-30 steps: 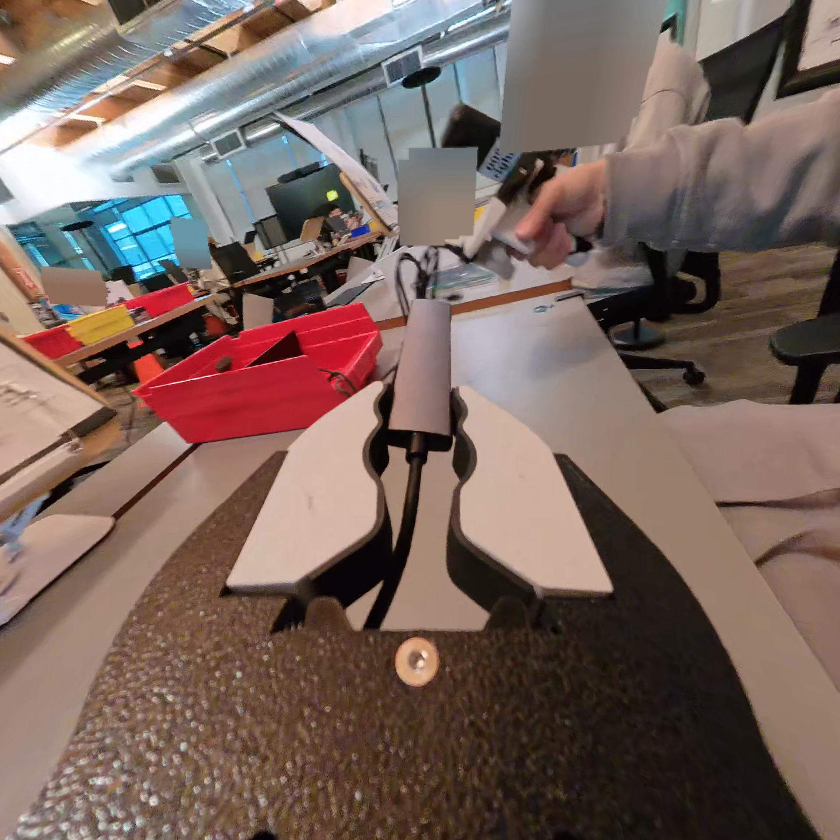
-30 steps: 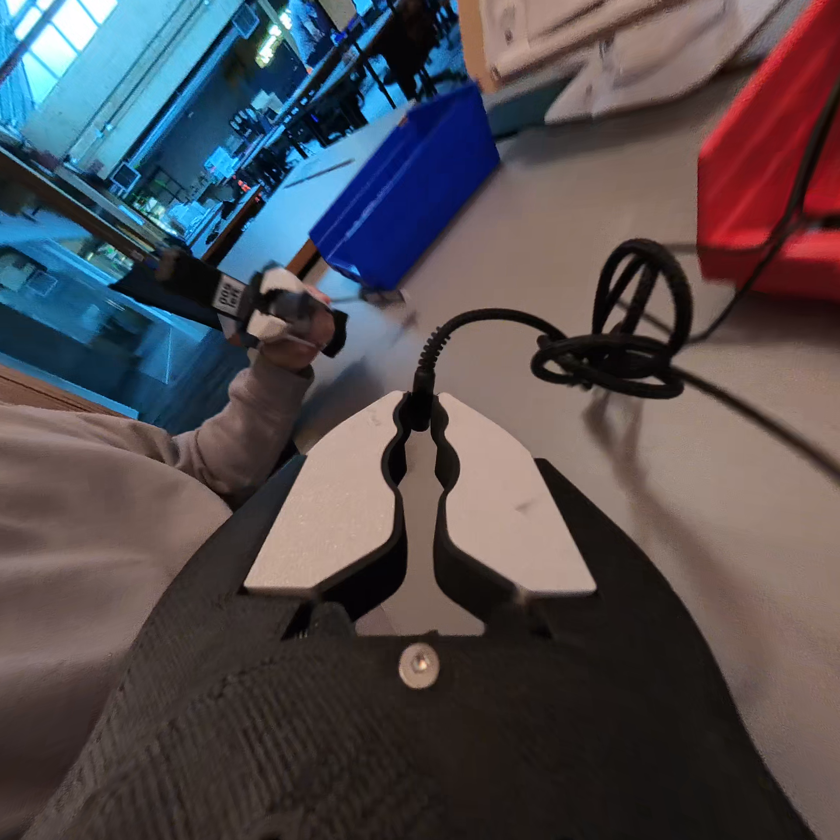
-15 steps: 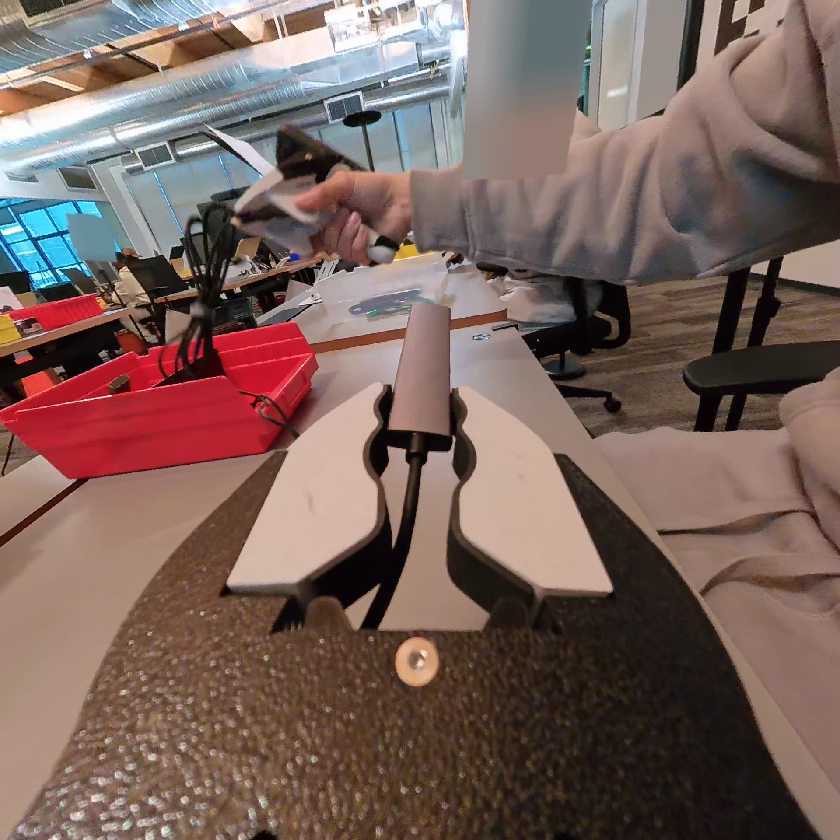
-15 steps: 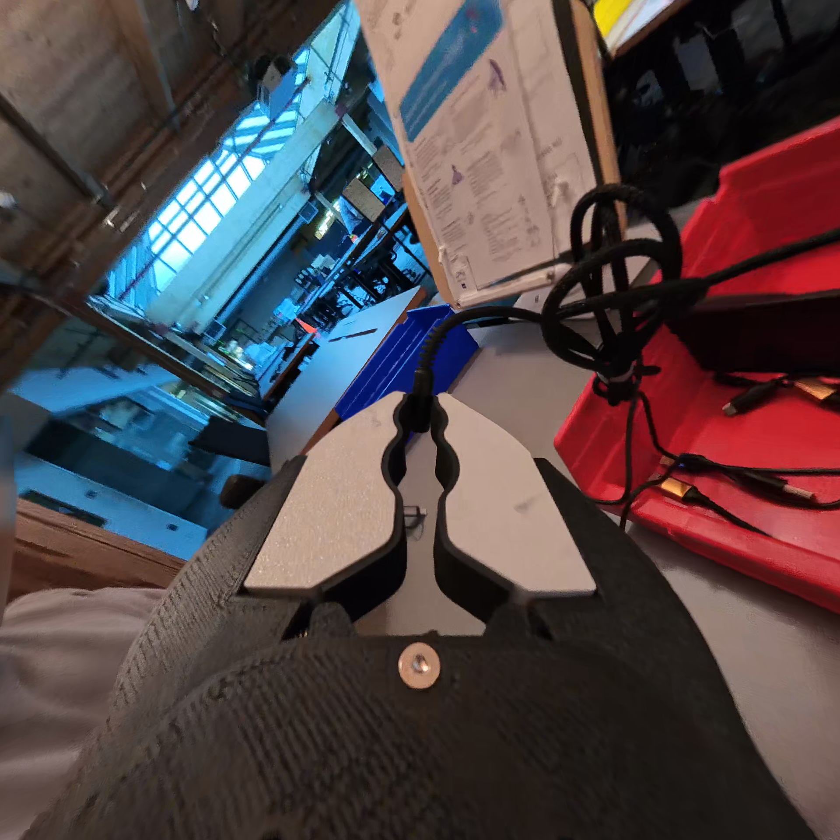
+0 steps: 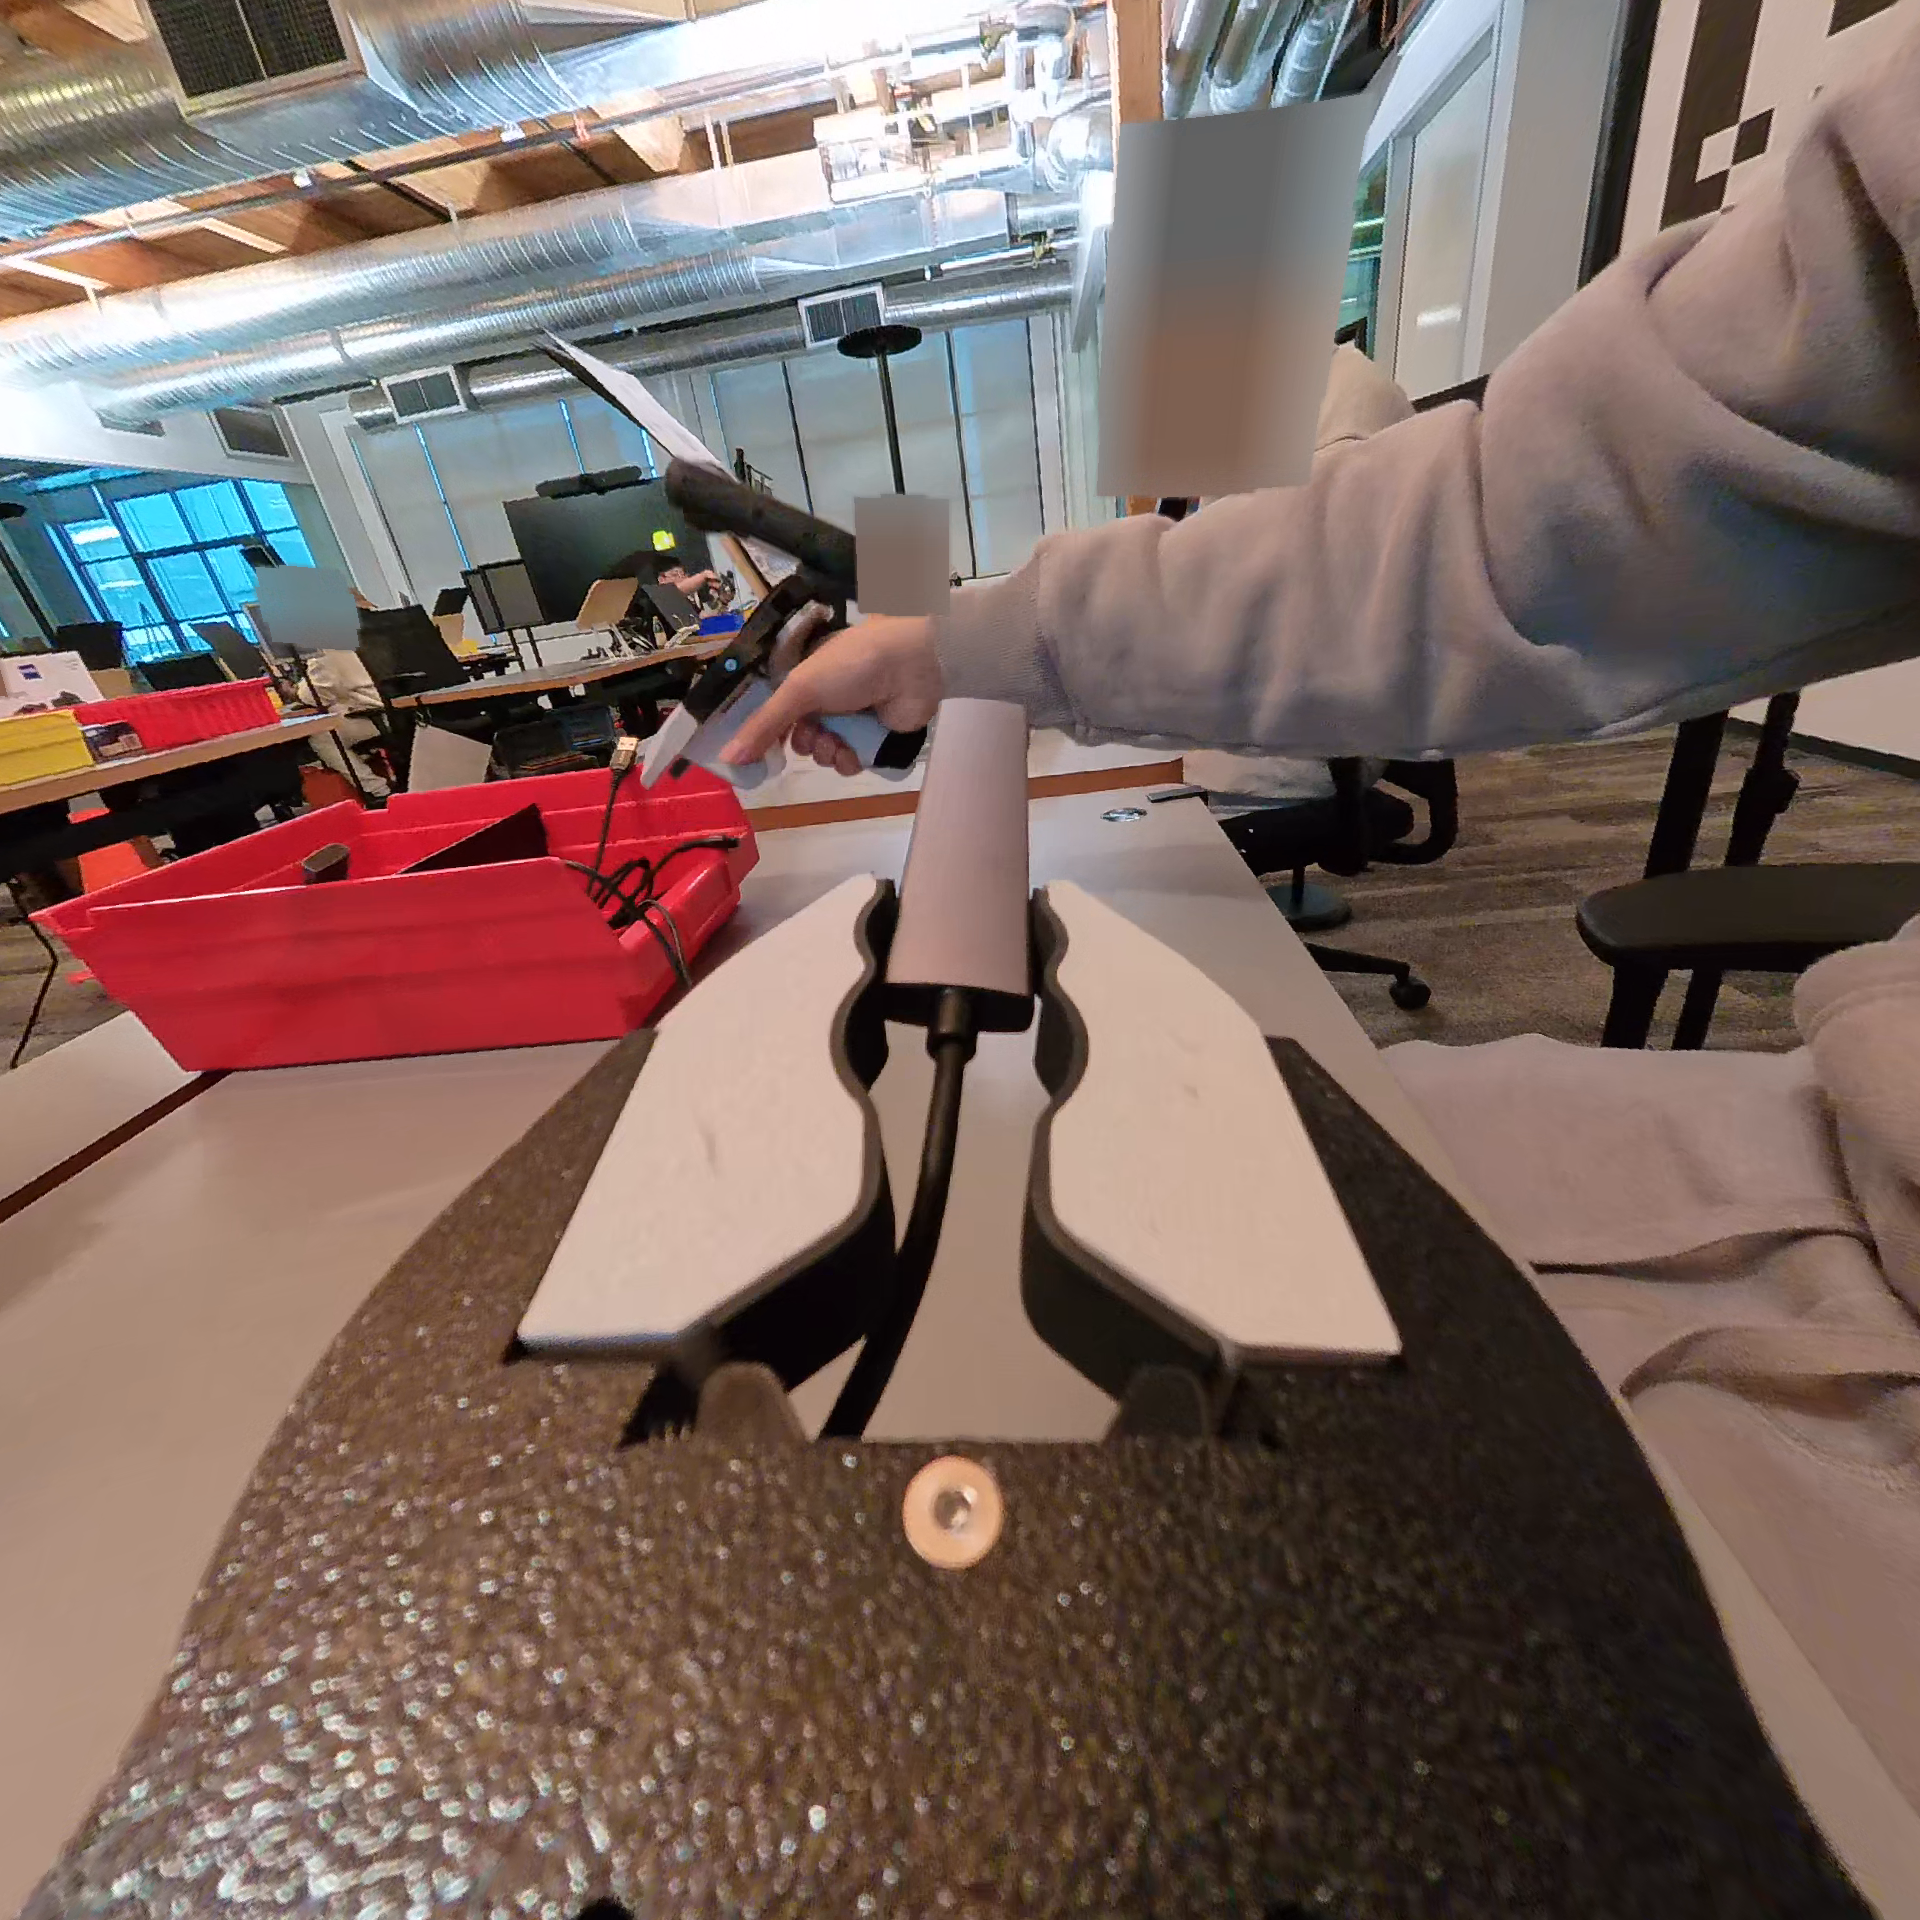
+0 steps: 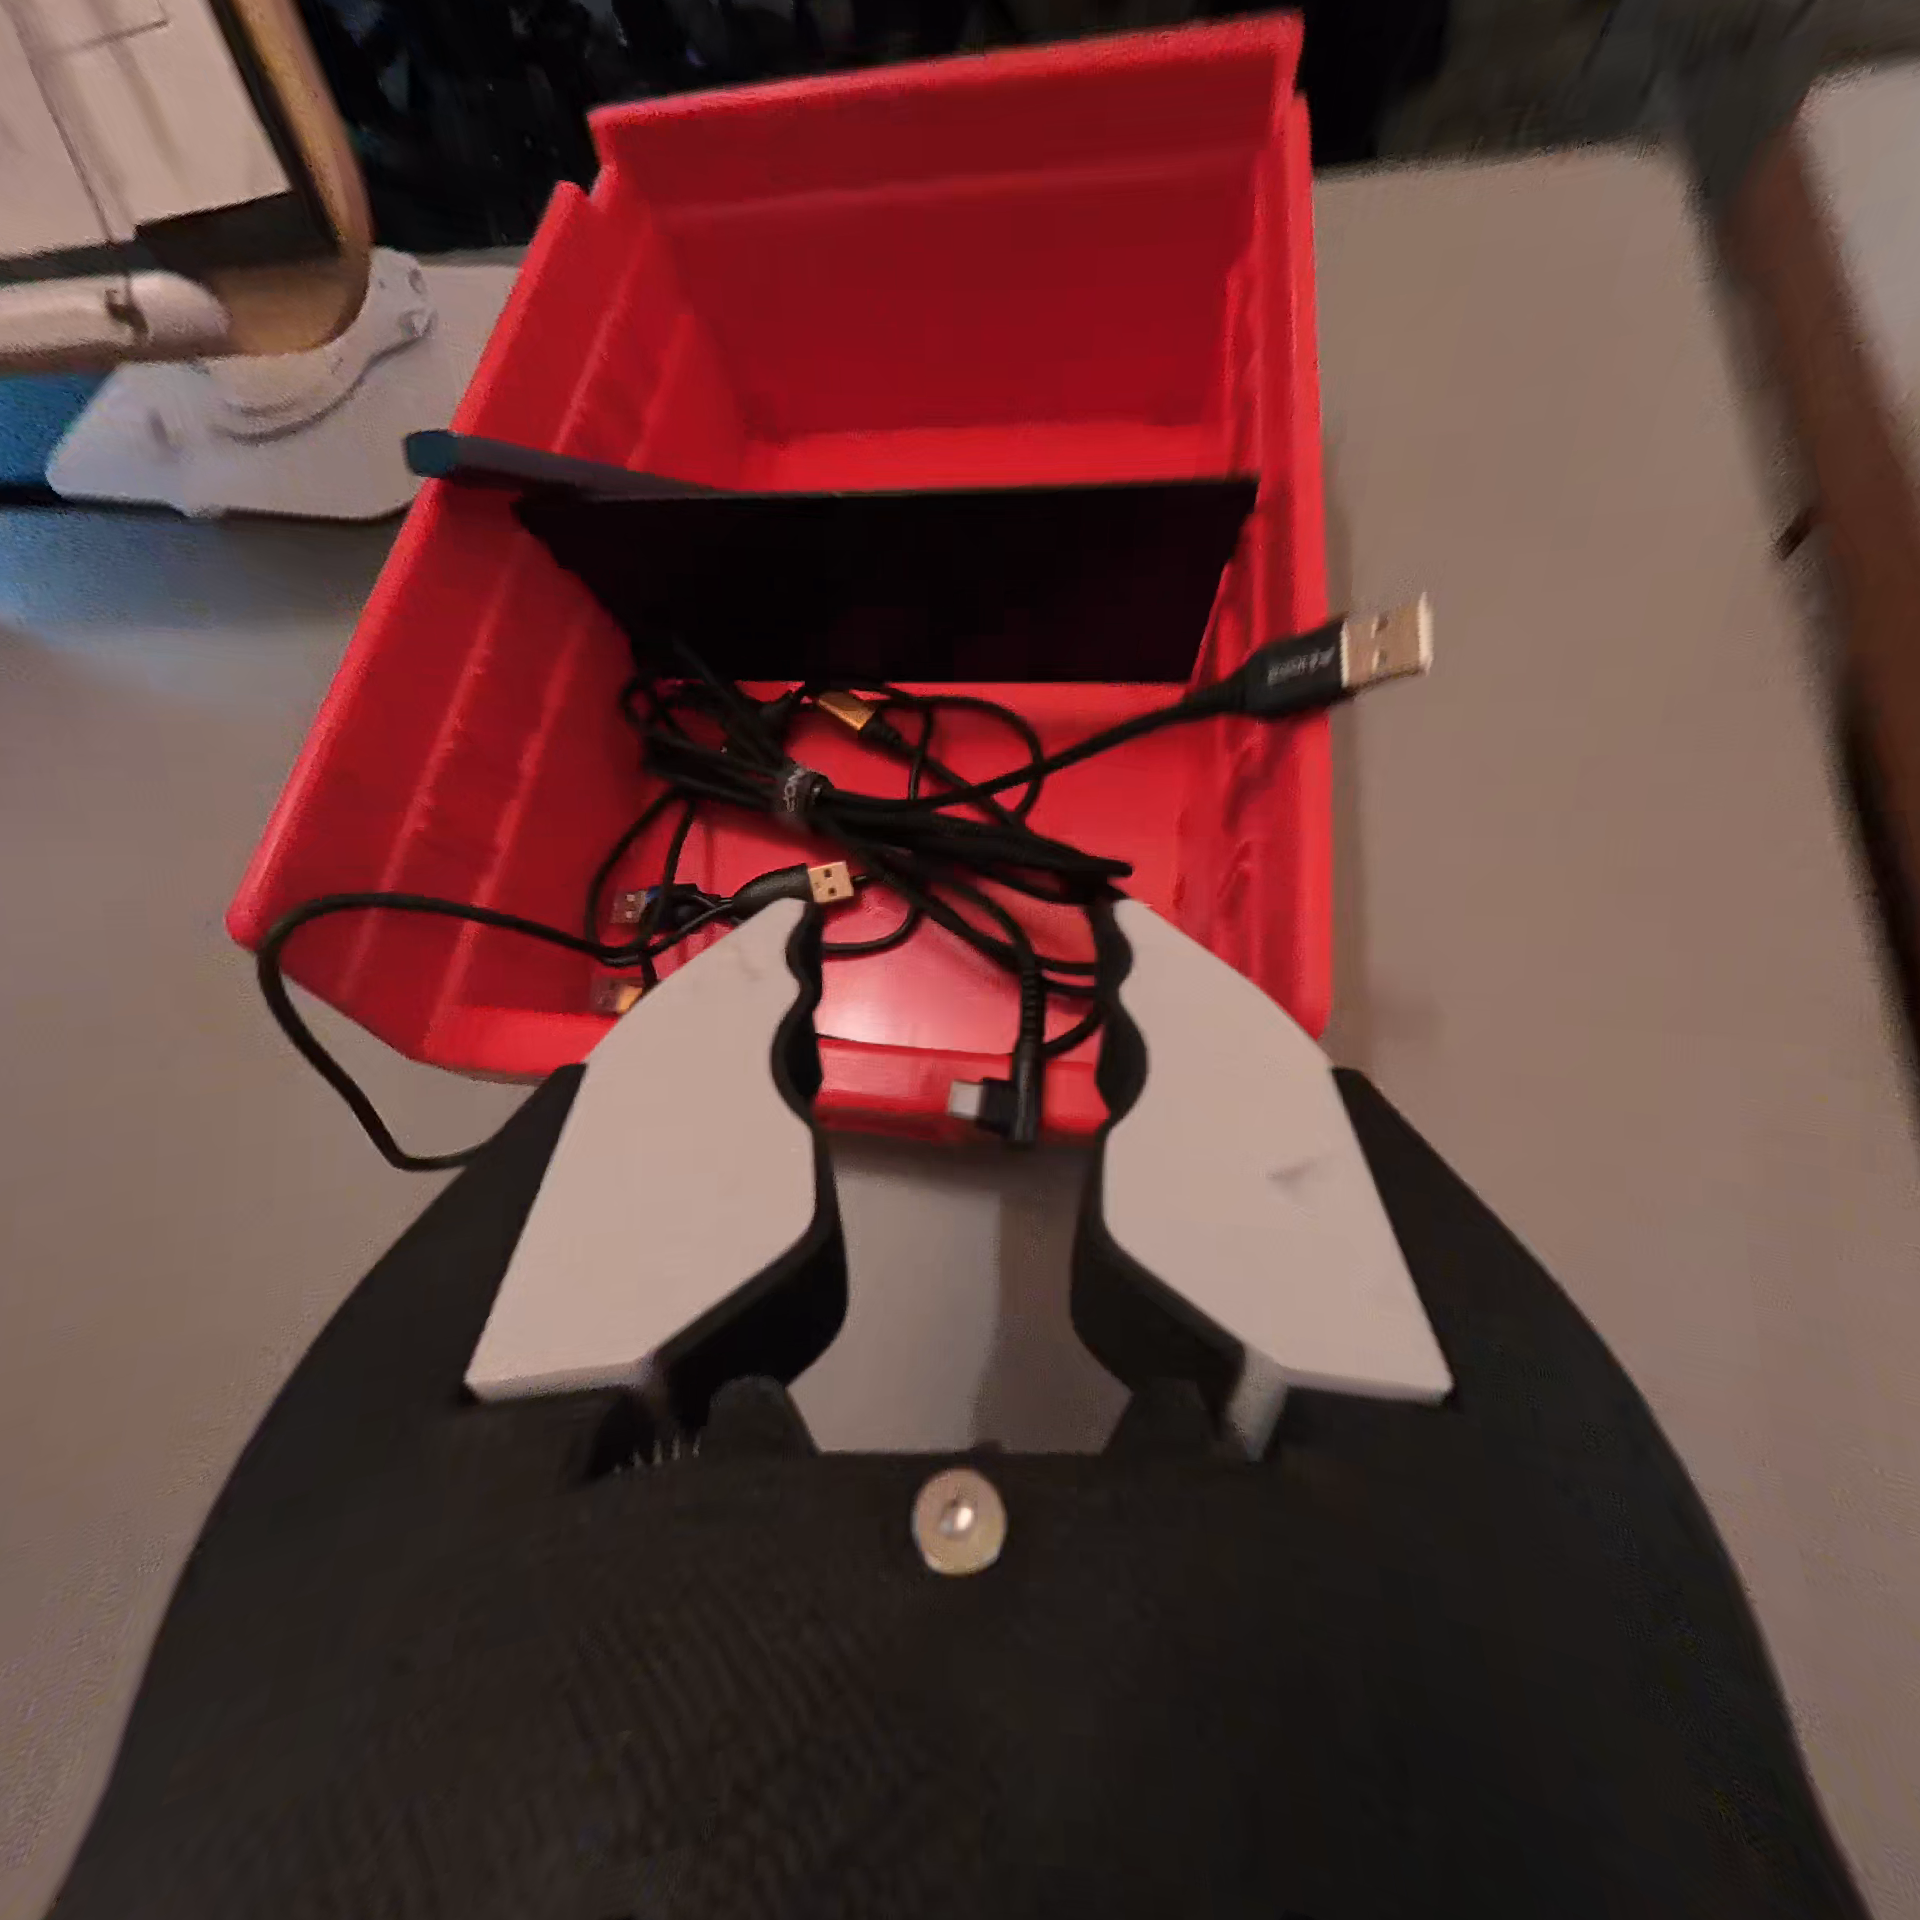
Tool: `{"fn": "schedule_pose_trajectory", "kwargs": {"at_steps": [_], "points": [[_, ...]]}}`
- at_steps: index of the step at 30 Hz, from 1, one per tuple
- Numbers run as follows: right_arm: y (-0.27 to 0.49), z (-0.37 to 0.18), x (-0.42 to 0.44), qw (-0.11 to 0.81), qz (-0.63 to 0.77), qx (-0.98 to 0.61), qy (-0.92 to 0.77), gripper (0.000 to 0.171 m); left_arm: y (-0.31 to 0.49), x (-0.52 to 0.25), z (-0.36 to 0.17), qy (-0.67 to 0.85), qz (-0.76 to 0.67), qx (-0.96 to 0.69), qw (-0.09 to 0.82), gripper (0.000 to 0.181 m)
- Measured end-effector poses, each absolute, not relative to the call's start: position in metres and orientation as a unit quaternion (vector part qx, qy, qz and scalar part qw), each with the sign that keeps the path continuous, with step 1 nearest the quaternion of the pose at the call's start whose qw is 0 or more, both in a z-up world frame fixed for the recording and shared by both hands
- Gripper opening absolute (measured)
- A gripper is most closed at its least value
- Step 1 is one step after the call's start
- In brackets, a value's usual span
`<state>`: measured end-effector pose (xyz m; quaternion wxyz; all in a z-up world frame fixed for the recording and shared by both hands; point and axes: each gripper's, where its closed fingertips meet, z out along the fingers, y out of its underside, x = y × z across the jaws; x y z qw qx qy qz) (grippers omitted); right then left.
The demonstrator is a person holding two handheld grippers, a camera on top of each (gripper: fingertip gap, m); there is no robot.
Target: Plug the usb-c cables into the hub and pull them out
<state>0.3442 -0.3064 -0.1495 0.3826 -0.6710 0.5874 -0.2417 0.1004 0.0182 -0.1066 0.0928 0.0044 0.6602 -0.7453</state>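
Observation:
My left gripper (image 5: 961, 920) is shut on the near end of a grey hub (image 5: 966, 831), which points forward above the table; the hub's black lead (image 5: 925, 1174) runs back between the fingers. My right gripper (image 6: 956, 914) is open and empty over the near end of a red bin (image 6: 1273, 790). A black cable bundle (image 6: 831, 800) lies in the bin. Its right-angle plug (image 6: 987, 1107) is loose between my open fingers, touching neither. A USB-A plug (image 6: 1382, 639) sticks out over the bin's right wall. In the left wrist view the right gripper (image 5: 691, 743) hovers above the bin (image 5: 395, 935).
A black divider (image 6: 914, 582) stands across the bin. The grey table (image 6: 1558, 727) extends on both sides of the bin. A person's grey sleeve (image 5: 1455, 582) reaches across above the table. Office chairs (image 5: 1756, 914) stand to the right, and desks with red and yellow bins at the back left.
My right gripper carried the cable over to the red bin, opened and let it go; the bundle now lies in the bin. My left gripper still holds the hub.

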Motion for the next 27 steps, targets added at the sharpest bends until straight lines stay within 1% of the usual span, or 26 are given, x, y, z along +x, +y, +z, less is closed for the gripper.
{"fn": "schedule_pose_trajectory", "kwargs": {"at_steps": [2, 3, 4, 5, 7, 9, 11, 14, 16, 17, 19, 22, 27], "points": [[-0.298, -0.136, 0.335, 0.375, -0.275, -0.706, 0.534, 0.077, 0.017, 0.1, -0.108, 0.659, -0.747, 0.003, 0.087, 0.024], [-0.281, -0.13, 0.324, 0.392, -0.265, -0.726, 0.499, 0.084, 0.016, 0.1, -0.109, 0.661, -0.745, 0.004, 0.087, 0.024], [-0.25, -0.124, 0.306, 0.435, -0.22, -0.747, 0.452, 0.087, 0.015, 0.099, -0.109, 0.663, -0.744, 0.006, 0.086, 0.024], [-0.212, -0.115, 0.279, 0.494, -0.152, -0.759, 0.396, 0.086, 0.015, 0.098, -0.11, 0.665, -0.742, 0.009, 0.083, 0.024], [-0.143, -0.089, 0.216, 0.592, -0.042, -0.755, 0.28, 0.073, 0.014, 0.096, -0.112, 0.668, -0.74, 0.014, 0.079, 0.024], [-0.096, -0.074, 0.162, 0.634, 0.01, -0.749, 0.192, 0.065, 0.012, 0.094, -0.114, 0.67, -0.738, 0.019, 0.072, 0.024], [-0.065, -0.078, 0.13, 0.623, 0.006, -0.771, 0.136, 0.07, 0.011, 0.09, -0.114, 0.668, -0.741, 0.024, 0.062, 0.024], [-0.036, -0.087, 0.098, 0.601, -0.011, -0.796, 0.07, 0.068, 0.01, 0.086, -0.109, 0.658, -0.751, 0.03, 0.05, 0.024], [-0.024, -0.09, 0.088, 0.596, -0.017, -0.801, 0.05, 0.061, 0.01, 0.084, -0.107, 0.654, -0.755, 0.032, 0.044, 0.024], [-0.02, -0.089, 0.085, 0.598, -0.021, -0.8, 0.04, 0.055, 0.01, 0.083, -0.106, 0.653, -0.755, 0.032, 0.043, 0.024], [-0.015, -0.087, 0.083, 0.604, -0.042, -0.795, 0.029, 0.038, 0.01, 0.083, -0.105, 0.651, -0.757, 0.032, 0.04, 0.024], [-0.012, -0.092, 0.081, 0.59, -0.049, -0.806, 0.017, 0.024, 0.011, 0.083, -0.104, 0.649, -0.759, 0.03, 0.038, 0.024], [-0.011, -0.093, 0.081, 0.572, -0.071, -0.817, 0.004, 0.023, 0.011, 0.082, -0.103, 0.647, -0.761, 0.032, 0.036, 0.024]]}}
